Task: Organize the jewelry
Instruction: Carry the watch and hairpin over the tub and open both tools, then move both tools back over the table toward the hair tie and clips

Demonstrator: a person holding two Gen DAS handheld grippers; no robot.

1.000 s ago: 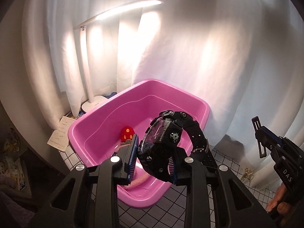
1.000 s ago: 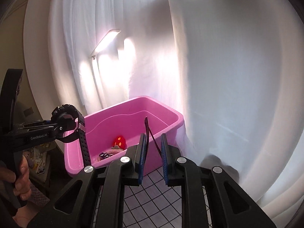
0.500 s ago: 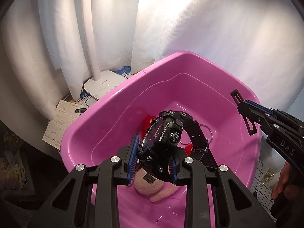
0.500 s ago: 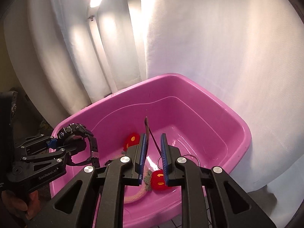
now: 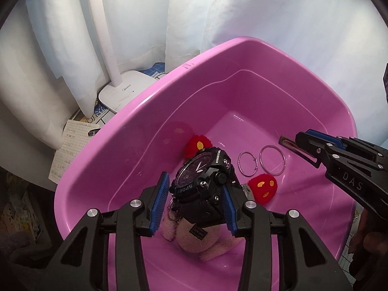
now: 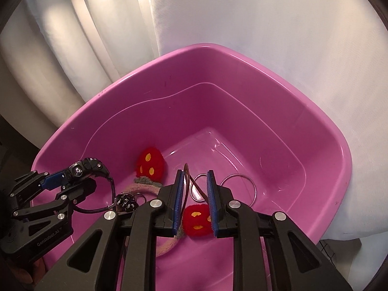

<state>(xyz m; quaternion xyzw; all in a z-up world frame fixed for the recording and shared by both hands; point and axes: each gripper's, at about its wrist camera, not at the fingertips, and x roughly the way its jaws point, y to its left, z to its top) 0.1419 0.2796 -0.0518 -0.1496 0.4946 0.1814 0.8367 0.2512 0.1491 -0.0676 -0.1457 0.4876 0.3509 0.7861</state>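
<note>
My left gripper [image 5: 196,194] holds a black sport watch [image 5: 203,177] between its blue pads, with a gap on the left side, low inside the pink basin [image 5: 135,111]. My right gripper [image 6: 194,194] is partly open over the basin [image 6: 315,131], with a thin brown strap [image 6: 188,181] leaning against its left pad. The right gripper also shows in the left wrist view [image 5: 300,143] with the strap [image 5: 298,152] sticking out of it. In the basin lie two silver hoops [image 5: 271,160], two red mushroom-shaped plush pieces [image 5: 263,188] and a pink plush keyring [image 5: 198,240].
A white desk lamp [image 5: 123,92] stands behind the basin on the left, beside a paper note [image 5: 70,145]. White curtains [image 6: 242,24] hang behind. A checked tablecloth edge [image 6: 327,249] shows at the right.
Both grippers have moved forward and down into the basin. The right gripper's jaws have spread wider around the strap. The watch hangs lower, close to the plush keyring.
</note>
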